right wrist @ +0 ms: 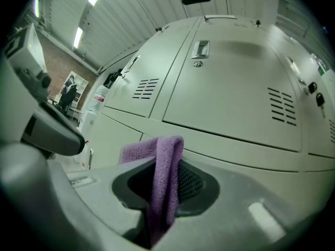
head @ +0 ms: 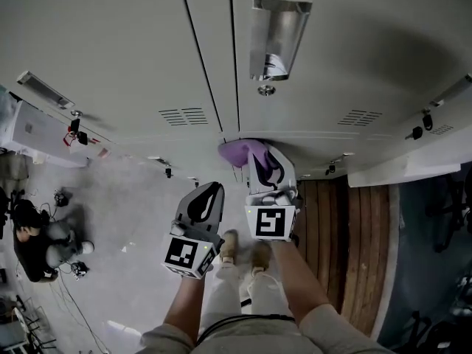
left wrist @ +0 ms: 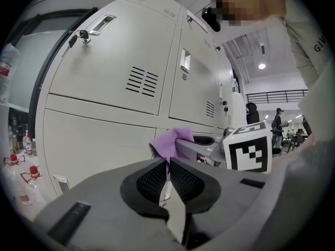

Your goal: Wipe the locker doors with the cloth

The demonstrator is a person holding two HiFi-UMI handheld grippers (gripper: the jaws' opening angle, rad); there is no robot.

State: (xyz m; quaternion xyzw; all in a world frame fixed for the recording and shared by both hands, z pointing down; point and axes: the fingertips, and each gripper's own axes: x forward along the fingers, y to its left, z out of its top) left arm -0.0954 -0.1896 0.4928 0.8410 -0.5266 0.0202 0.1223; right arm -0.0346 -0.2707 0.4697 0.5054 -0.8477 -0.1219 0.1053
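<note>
Right gripper (right wrist: 166, 184) pinches the purple cloth (right wrist: 144, 149); left gripper (left wrist: 168, 163) jaws meet.

Locker doors (head: 110, 65) block the way ahead; open floor (head: 125, 205) lies to the left.

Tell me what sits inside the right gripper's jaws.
A purple cloth is clamped in the right gripper, folded over the jaw tips. It hides the gap between them, and its lower end runs down out of sight into the gripper body.
</note>
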